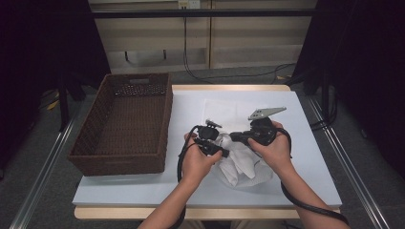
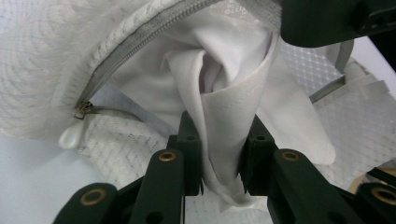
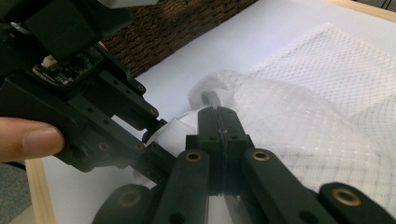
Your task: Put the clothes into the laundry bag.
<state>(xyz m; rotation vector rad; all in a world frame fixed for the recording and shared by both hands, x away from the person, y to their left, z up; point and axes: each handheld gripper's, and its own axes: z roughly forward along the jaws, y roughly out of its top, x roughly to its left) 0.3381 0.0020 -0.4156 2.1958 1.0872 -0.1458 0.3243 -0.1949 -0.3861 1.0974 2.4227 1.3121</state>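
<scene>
Judging by the frames, the white cloth [image 2: 224, 135] is pinched by the left gripper [image 2: 223, 163] at the mesh laundry bag [image 2: 42, 60] mouth, held by the shut right gripper [image 3: 219, 122]; the basket [image 1: 125, 125] remains unfilled.

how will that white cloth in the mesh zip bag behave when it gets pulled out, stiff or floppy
Probably floppy: the white cloth folds and droops between the left claw. Likely light, since a pinch of fabric holds it. It might snag on the mesh bag at its zipper.
</scene>
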